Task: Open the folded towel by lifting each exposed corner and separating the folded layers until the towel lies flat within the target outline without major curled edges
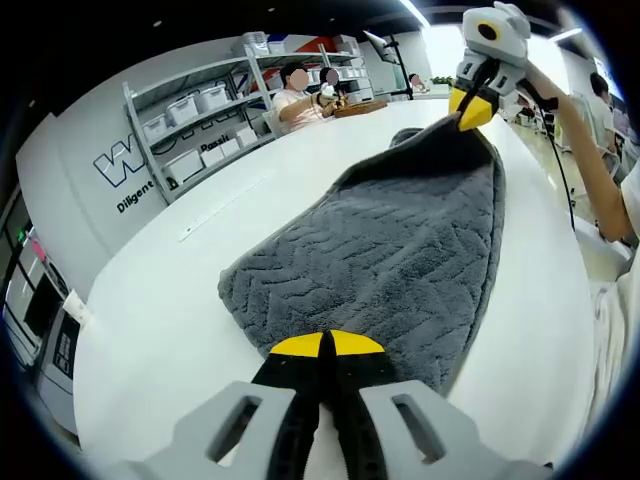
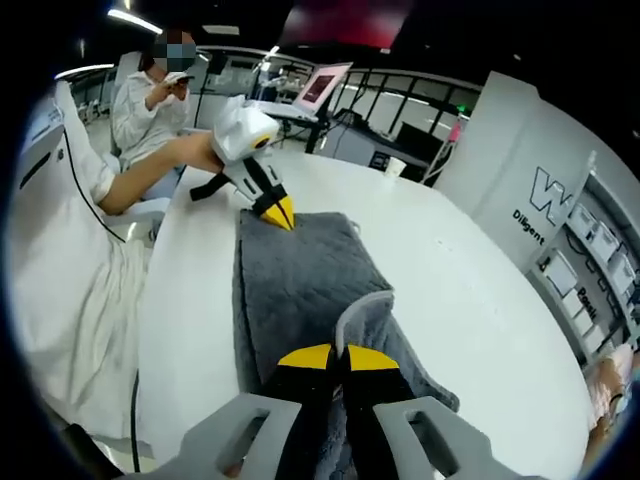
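Both grippers clamped on opposite ends of grey textured plush towel (image 1: 400, 260), stretched over white bench (image 1: 180, 300): left gripper (image 1: 327, 345) bottom centre, right gripper (image 1: 473, 112) upper right.

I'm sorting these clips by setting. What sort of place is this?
Probably a lab or workshop office: a long white table bearing the grey towel, metal shelving stacked with storage bins against a lettered wall, and a laptop at the table's far end.

The grey towel (image 1: 400, 250) has a plush, zigzag-textured pile and lies stretched lengthwise on the white table (image 1: 190, 300), folded into a long band. In the right gripper view its near corner (image 2: 365, 310) is raised and curls over, showing a smoother edge.
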Demonstrator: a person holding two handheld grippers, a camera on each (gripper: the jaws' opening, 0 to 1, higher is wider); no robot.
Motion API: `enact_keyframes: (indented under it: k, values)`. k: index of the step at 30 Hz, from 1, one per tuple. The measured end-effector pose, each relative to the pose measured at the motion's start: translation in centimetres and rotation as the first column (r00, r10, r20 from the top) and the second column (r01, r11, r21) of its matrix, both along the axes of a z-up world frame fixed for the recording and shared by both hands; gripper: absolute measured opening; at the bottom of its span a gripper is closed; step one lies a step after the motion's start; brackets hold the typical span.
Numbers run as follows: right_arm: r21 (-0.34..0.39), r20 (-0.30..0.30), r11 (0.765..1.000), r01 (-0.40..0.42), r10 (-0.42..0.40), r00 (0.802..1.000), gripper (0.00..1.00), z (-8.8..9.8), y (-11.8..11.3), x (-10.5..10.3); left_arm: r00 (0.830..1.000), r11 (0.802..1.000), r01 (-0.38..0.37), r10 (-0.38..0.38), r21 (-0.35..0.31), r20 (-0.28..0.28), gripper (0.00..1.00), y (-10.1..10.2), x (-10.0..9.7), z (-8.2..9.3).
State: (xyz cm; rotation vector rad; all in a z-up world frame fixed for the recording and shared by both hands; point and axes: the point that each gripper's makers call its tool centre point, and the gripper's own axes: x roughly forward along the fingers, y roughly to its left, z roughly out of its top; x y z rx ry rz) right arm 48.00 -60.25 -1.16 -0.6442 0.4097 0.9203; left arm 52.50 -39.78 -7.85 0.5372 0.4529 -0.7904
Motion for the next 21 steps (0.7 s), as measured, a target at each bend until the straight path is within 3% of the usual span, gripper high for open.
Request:
enact_keyframes:
  k: [21]
  values:
    - [0.016,0.056,0.999,0.034,-0.035,0.998,0.0,0.6,-1.2,1.3,1.0,1.0,0.0,0.0,-0.001,0.0,0.0,0.1,0.0,-0.1]
